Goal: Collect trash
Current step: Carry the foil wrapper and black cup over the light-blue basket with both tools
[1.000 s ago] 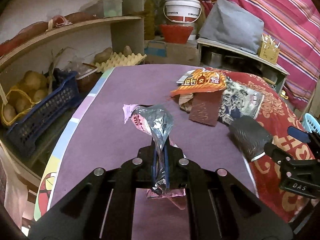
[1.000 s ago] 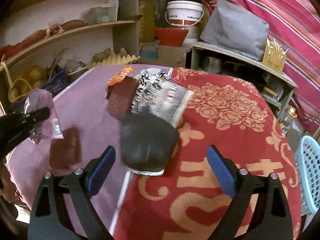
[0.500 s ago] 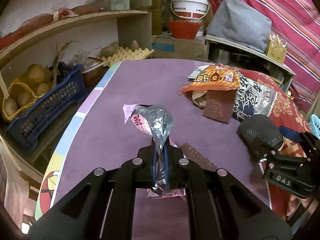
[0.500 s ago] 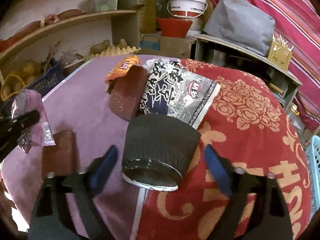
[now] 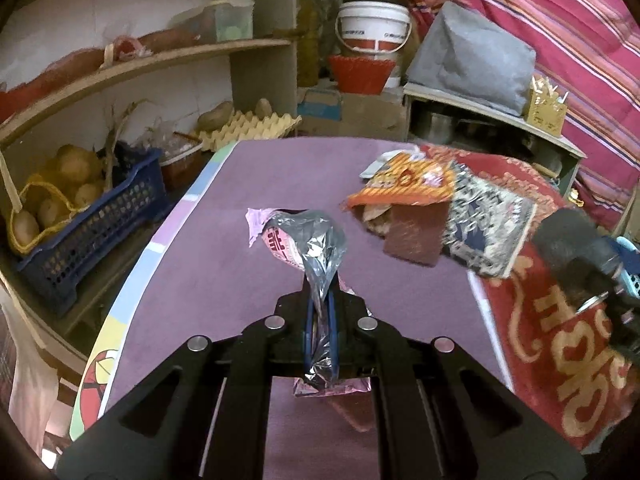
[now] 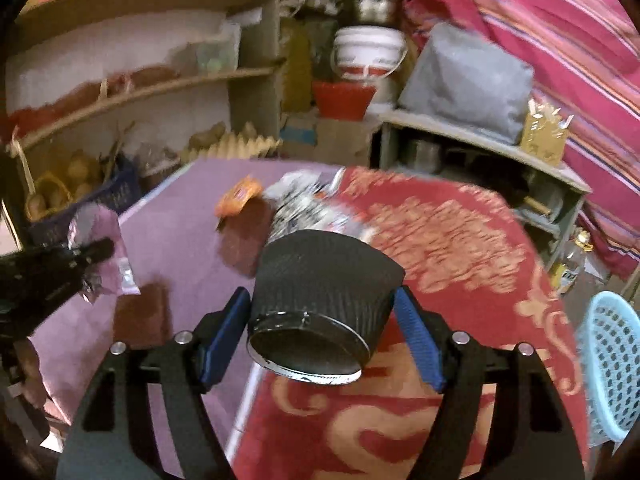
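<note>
My left gripper (image 5: 320, 332) is shut on a crumpled pink and silver wrapper (image 5: 304, 240), held above the purple table (image 5: 224, 272); the wrapper also shows at the left of the right wrist view (image 6: 100, 248). My right gripper (image 6: 322, 332) is shut on a black ribbed paper cup (image 6: 320, 288), lifted on its side with its base toward the camera. The cup shows at the right edge of the left wrist view (image 5: 568, 240). An orange snack bag (image 5: 404, 184), a dark patterned bag (image 5: 484, 220) and a brown piece (image 5: 412, 232) lie on the table.
A red patterned cloth (image 6: 460, 240) covers the table's right part. A light blue basket (image 6: 612, 360) stands low at the right. Shelves at the left hold a blue crate (image 5: 92, 224) of potatoes and an egg tray (image 5: 248, 128). A brown flat piece (image 6: 140, 316) lies near the left gripper.
My right gripper closed around the black cup and lifted it off the table. My left gripper kept hold of the wrapper and drifted slightly.
</note>
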`<state>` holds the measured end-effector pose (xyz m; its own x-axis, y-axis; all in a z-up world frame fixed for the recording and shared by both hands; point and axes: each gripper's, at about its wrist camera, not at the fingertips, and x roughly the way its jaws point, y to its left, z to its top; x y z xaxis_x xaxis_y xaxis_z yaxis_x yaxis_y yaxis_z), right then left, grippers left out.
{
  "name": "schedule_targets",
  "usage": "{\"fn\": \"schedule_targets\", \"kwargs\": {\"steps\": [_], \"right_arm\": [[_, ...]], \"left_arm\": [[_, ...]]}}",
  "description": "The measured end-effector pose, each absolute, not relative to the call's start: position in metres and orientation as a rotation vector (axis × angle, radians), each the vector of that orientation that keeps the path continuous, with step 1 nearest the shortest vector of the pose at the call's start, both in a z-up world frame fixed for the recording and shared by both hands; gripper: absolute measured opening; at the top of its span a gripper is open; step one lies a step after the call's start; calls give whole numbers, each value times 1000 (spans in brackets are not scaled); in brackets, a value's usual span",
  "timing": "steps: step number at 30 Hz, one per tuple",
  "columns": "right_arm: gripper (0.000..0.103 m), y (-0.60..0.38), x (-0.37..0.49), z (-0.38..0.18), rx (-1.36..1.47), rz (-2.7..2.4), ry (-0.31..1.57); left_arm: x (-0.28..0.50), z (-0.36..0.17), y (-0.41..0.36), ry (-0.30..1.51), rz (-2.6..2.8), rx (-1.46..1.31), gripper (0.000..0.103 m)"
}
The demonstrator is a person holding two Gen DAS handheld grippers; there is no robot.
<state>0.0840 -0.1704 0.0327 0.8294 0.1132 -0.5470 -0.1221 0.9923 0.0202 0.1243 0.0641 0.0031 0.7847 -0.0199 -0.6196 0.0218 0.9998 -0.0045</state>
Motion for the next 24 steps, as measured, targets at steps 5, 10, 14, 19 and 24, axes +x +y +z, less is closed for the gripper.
{"fn": "schedule_targets", "kwargs": {"steps": [5, 10, 14, 19, 24], "right_arm": [[73, -226, 65, 55, 27, 56, 528], [73, -280, 46, 65, 41, -29, 495], [73, -322, 32, 69, 53, -95, 480], [73, -377, 21, 64, 97, -182, 483], [73, -413, 7, 61, 104, -257, 474]], "left_arm": [[118, 19, 34, 623, -60, 28, 4], [114, 32, -5, 587, -112, 56, 4], [112, 38, -36, 569, -153, 78, 5], [110, 40, -74, 562, -202, 98, 5], [109, 38, -113, 568, -252, 119, 5]]}}
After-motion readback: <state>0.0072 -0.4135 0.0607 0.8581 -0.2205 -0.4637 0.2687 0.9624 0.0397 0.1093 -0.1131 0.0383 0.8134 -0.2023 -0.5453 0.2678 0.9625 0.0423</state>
